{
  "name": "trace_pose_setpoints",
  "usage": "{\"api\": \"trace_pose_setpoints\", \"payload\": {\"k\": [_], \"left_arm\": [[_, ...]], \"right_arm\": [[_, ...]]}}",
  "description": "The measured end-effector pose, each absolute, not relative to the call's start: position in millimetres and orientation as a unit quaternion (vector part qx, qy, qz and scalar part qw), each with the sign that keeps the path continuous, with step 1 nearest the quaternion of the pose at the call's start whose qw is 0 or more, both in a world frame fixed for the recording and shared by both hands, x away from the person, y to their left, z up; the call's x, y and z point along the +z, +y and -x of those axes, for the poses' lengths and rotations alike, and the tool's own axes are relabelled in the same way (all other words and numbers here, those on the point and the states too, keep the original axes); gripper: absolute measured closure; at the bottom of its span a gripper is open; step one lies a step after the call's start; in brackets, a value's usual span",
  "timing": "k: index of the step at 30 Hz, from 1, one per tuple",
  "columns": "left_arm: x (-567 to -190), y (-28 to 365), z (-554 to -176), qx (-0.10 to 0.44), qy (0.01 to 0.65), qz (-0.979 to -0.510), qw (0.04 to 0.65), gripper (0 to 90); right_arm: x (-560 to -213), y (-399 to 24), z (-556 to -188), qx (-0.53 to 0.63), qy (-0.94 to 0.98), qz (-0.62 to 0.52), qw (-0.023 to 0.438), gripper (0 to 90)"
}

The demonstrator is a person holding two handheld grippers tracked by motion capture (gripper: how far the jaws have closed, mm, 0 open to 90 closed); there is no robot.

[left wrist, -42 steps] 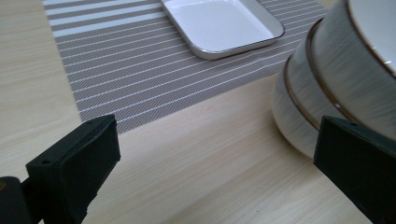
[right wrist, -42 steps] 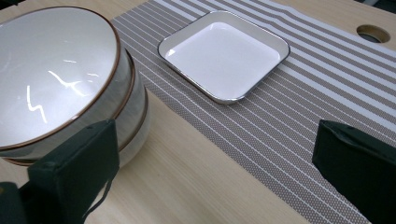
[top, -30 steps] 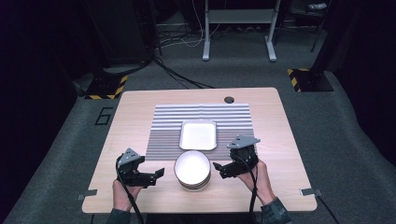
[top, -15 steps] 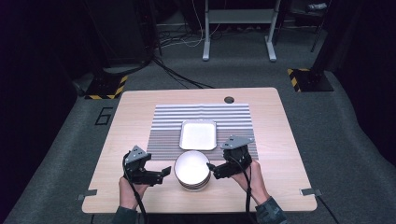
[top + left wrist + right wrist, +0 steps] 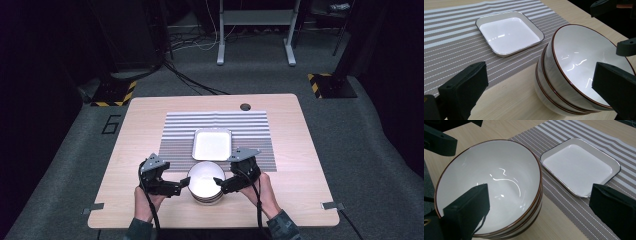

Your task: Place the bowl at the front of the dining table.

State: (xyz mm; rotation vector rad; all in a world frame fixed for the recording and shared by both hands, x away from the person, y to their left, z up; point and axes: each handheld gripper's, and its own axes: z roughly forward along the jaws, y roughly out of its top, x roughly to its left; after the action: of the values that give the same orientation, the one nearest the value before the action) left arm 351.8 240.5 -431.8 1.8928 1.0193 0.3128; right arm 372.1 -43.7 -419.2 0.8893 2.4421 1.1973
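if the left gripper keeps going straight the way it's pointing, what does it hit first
Most likely the stack of bowls. The left gripper points toward it with jaws open, one jaw already overlapping the top bowl's rim in the left gripper view. Whether they already touch is unclear.

We count three nested bowls (image 5: 574, 75) in one stack near the tabletop's front edge | one square plate (image 5: 212, 144) on one striped mat (image 5: 175, 140) at the tabletop's middle | two grippers, left gripper (image 5: 181, 187) and right gripper (image 5: 220, 182), one at each side of the stack
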Motion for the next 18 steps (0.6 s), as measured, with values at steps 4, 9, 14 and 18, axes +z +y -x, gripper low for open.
{"api": "trace_pose_setpoints", "payload": {"k": [4,9,14,18], "left_arm": [[-437.6,232.0,-353.2,0.119,0.409,-0.78,0.458,0.8],[-445.2,222.3,-354.6,0.112,0.408,-0.786,0.451,1.9],[-450.2,216.6,-354.6,0.109,0.404,-0.793,0.443,8.3],[-453.3,214.9,-353.9,0.101,0.402,-0.79,0.451,16.3]], "right_arm": [[-426.3,-33.8,-372.3,0.41,0.848,-0.307,0.134,3.4],[-435.8,-26.4,-374.4,0.399,0.855,-0.307,0.126,5.1],[-442.9,-21.6,-375.6,0.396,0.856,-0.309,0.121,19.6],[-447.9,-19.7,-375.0,0.392,0.855,-0.319,0.115,29.1]]}}
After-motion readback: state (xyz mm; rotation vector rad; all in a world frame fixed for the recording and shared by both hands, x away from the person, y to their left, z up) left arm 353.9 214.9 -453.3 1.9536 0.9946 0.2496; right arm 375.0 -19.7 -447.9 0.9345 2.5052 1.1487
